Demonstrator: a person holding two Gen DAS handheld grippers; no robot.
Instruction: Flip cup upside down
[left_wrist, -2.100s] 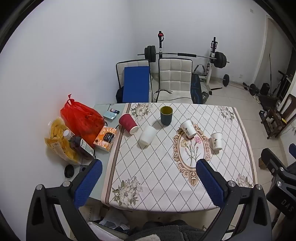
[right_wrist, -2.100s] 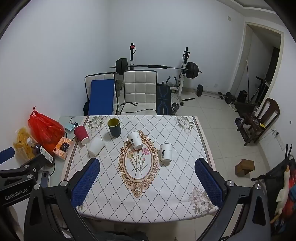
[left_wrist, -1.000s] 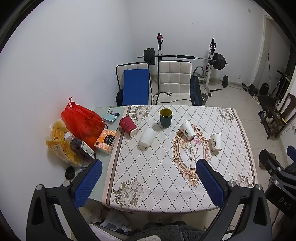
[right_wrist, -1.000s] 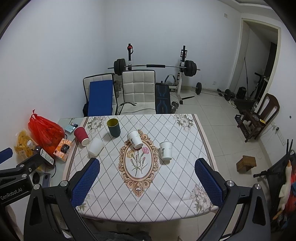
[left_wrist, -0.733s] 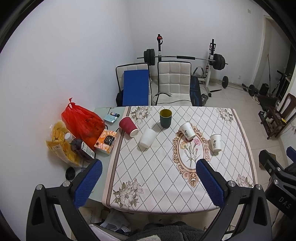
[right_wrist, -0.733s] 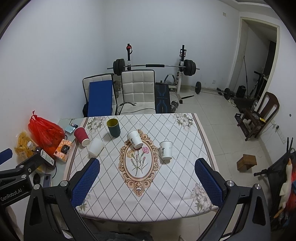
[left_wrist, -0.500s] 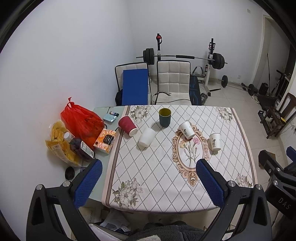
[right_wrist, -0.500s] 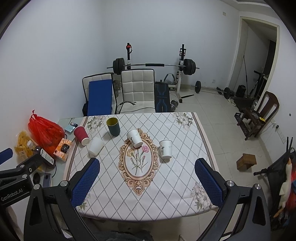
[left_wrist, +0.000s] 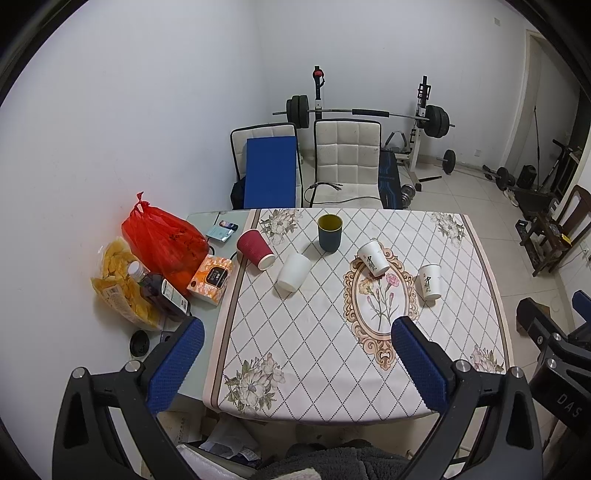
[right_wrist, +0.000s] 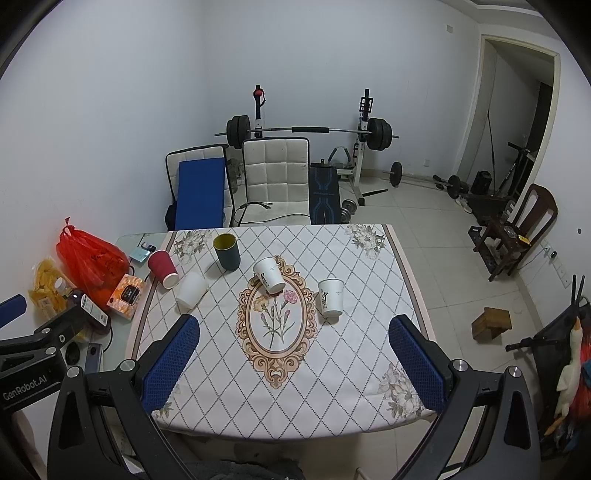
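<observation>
Several cups stand or lie on the patterned tablecloth. A dark green cup stands upright, mouth up. A red paper cup and a plain white cup lie tilted on the left. A printed white cup leans near the oval motif. Another printed white cup stands at the right. My left gripper and right gripper are open and empty, high above the near table edge.
A red bag, snack bag, bottle and orange box sit on the table's left strip. Two chairs stand behind the table. A weight bench is at the back and a wooden chair at the right.
Both views have drifted slightly, so the table sits a little differently in frame. The cups have not moved and both grippers stay open.
</observation>
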